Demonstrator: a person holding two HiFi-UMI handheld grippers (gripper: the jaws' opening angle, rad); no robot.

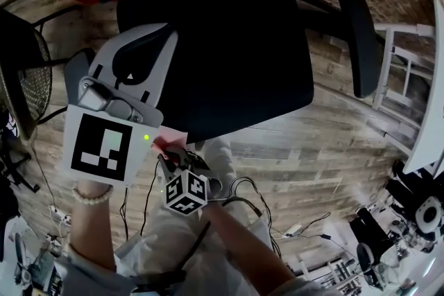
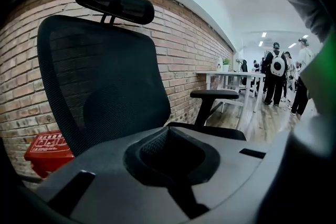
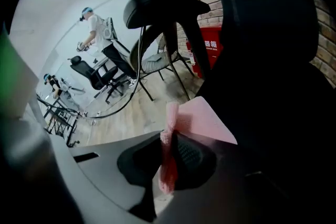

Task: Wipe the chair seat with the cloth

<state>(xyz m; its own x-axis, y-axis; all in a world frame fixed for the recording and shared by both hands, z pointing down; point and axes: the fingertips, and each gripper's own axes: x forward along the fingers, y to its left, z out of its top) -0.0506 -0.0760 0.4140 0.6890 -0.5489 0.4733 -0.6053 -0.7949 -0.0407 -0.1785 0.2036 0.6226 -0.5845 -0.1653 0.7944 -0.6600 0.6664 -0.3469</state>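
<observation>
Cloth (image 3: 199,118), pink, is clamped between the jaws of your right gripper (image 1: 168,149), a folded flap sticking out toward 1 o'clock in the right gripper view. In the head view it sits just off the front edge of the black seat (image 1: 236,59), which lies at 1 o'clock from it. Your left gripper (image 2: 170,139) has its jaws together on nothing and faces the mesh backrest (image 2: 100,76). Wood-plank floor (image 1: 312,149) lies under the chair, a brick wall (image 2: 184,44) stands behind it, and a red box (image 3: 210,44) there bears white Chinese characters too small to read.
</observation>
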